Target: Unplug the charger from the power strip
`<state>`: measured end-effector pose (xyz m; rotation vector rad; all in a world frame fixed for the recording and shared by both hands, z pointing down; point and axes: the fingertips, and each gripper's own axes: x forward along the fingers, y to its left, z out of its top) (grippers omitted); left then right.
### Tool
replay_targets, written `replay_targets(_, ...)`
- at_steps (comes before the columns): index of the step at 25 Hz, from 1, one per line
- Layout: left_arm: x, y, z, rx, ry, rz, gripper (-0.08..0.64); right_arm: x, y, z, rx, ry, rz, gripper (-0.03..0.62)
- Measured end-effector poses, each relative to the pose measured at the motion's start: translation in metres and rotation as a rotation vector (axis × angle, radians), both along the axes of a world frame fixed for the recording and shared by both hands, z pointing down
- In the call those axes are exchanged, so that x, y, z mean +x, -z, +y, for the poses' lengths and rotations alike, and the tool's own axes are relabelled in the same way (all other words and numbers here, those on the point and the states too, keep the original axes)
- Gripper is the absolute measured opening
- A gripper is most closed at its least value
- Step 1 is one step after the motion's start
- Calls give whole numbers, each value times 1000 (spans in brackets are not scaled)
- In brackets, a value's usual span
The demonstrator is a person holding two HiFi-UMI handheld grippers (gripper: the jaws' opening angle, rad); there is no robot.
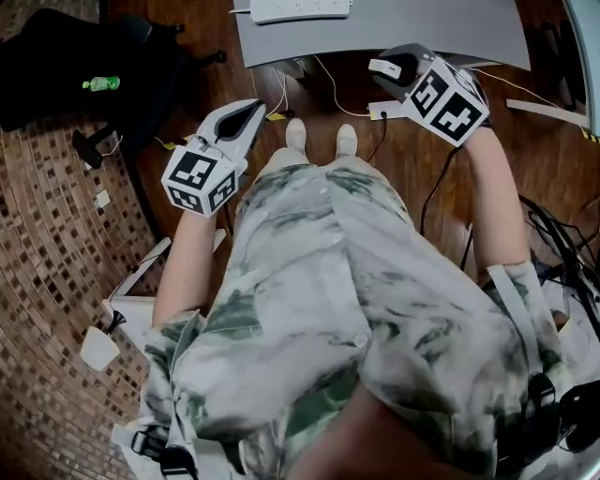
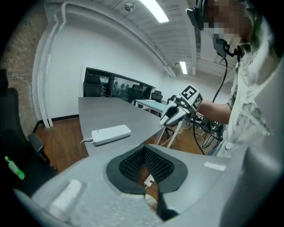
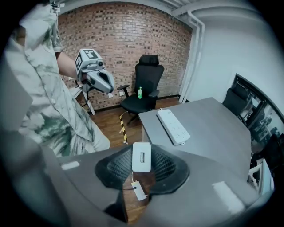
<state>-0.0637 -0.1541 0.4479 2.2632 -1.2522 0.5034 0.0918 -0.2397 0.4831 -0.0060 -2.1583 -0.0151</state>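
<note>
A white power strip [image 1: 300, 8] lies on the grey table [image 1: 422, 28], also in the left gripper view [image 2: 111, 134] and the right gripper view [image 3: 173, 126]; I see nothing plugged into it. My right gripper [image 1: 394, 67] is shut on a small white charger [image 3: 141, 157], held in the air short of the table's near edge. My left gripper [image 1: 246, 114] hangs over the wooden floor to the left, its dark pads [image 2: 133, 164] meeting at the tips with nothing between them. Each gripper shows in the other's view: the right gripper [image 2: 171, 116] and the left gripper [image 3: 103, 82].
A black office chair [image 3: 144, 86] with a green bottle [image 1: 101, 83] on it stands left of the table by the brick wall [image 3: 124, 40]. Dark cables [image 1: 562, 244] run over the floor at the right. A white adapter [image 1: 98, 347] lies on the floor at the left.
</note>
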Motion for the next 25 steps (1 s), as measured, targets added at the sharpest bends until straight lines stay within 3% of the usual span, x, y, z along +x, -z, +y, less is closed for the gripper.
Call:
replay_targets(3, -9, -4, 39, 5, -38, -16, 3, -11, 1, 23, 6, -44, -25, 104)
replay_targets(8, -23, 10, 97, 70, -72, 47, 3, -22, 17, 78, 44, -130, -66, 104)
replay_targets(12, -31, 14, 146, 86, -72, 83, 3, -25, 28, 131, 27, -225, -116, 104)
replay_targets(16, -49, 11, 191, 99, -93, 167, 2, -41, 40, 191, 43, -308, -141, 104)
replay_targets(20, -57, 11, 233, 106, -130, 203, 2, -46, 48, 262, 34, -298, -95, 104)
replay_targets(25, -54, 21, 255, 148, -121, 216, 2, -24, 59, 304, 60, -303, -57, 104)
